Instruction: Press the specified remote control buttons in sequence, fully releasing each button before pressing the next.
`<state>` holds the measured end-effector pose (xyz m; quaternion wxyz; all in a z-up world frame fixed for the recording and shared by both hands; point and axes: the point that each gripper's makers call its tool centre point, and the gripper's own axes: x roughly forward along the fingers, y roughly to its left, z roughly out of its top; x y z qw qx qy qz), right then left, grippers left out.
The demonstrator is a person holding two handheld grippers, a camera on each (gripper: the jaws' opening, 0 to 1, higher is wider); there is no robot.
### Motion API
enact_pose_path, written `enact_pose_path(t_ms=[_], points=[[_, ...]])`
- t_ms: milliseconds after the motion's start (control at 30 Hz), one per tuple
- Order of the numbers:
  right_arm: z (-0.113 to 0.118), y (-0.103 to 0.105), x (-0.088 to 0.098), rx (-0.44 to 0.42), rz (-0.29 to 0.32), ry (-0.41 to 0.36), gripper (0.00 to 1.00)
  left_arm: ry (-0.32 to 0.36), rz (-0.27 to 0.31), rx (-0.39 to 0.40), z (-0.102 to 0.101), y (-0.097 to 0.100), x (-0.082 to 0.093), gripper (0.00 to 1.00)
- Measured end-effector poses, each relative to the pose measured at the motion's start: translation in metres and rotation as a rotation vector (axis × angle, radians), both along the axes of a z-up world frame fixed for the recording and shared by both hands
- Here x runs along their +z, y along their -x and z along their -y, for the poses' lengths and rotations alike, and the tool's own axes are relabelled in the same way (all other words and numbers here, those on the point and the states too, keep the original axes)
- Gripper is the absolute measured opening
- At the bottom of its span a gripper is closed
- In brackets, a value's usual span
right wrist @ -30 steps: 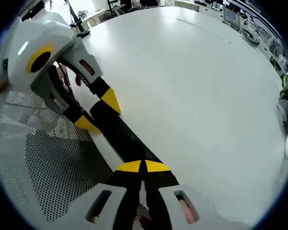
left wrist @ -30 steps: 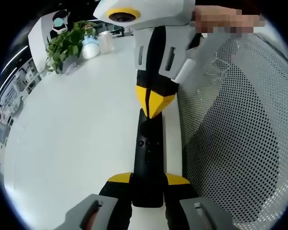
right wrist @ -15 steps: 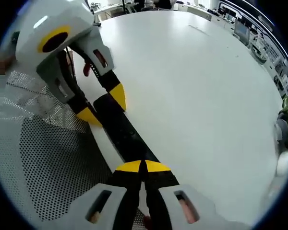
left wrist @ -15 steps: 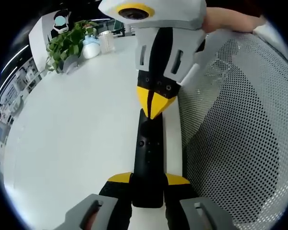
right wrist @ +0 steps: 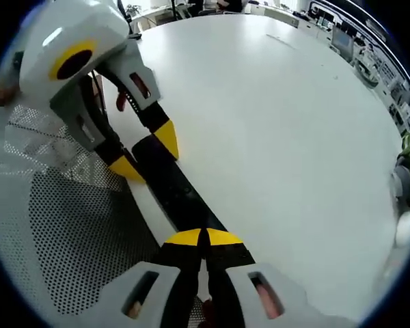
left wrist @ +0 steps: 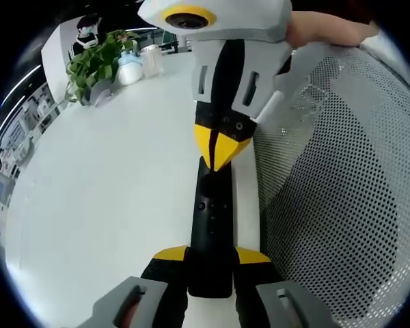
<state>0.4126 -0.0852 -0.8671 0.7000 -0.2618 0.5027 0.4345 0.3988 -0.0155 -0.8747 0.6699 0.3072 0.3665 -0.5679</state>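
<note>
The remote control [left wrist: 211,225] is seen low and central in the left gripper view, a long, narrow black slab running up the frame from between the yellow tips of the left gripper [left wrist: 211,256], whose jaws are closed against its near end on either side. It appears to be held this way so that the body is steadied and kept from sliding on the white table [left wrist: 102,198] while buttons are pressed from above. The right gripper [left wrist: 221,154] enters from the top of that frame, its two yellow tips brought together into one point and set on the remote's far end; nothing is gripped between them, and the closed point is judged to serve as a pressing tool. Whether a button is actually depressed cannot be told. In the right gripper view the remote control [right wrist: 171,188] runs diagonally from bottom centre toward the upper left, its far end clasped between the left gripper's tips [right wrist: 149,152], while the right gripper's own shut tips [right wrist: 203,238] rest on its near end. Two small round buttons are made out on the remote's matte black face in the left gripper view; no markings are legible. A perforated mesh surface [left wrist: 342,205] lies just beside the remote, on the right of the left gripper view.
</note>
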Motion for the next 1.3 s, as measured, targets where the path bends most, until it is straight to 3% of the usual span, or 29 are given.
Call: enact_pose_path(t_ms=[1300], points=[[-0.0001, 0.0000, 0.0009, -0.041, -0.040, -0.009, 0.00, 0.014, 0.002, 0.001, 0.0013, 0.0000, 0.0001, 0.25]])
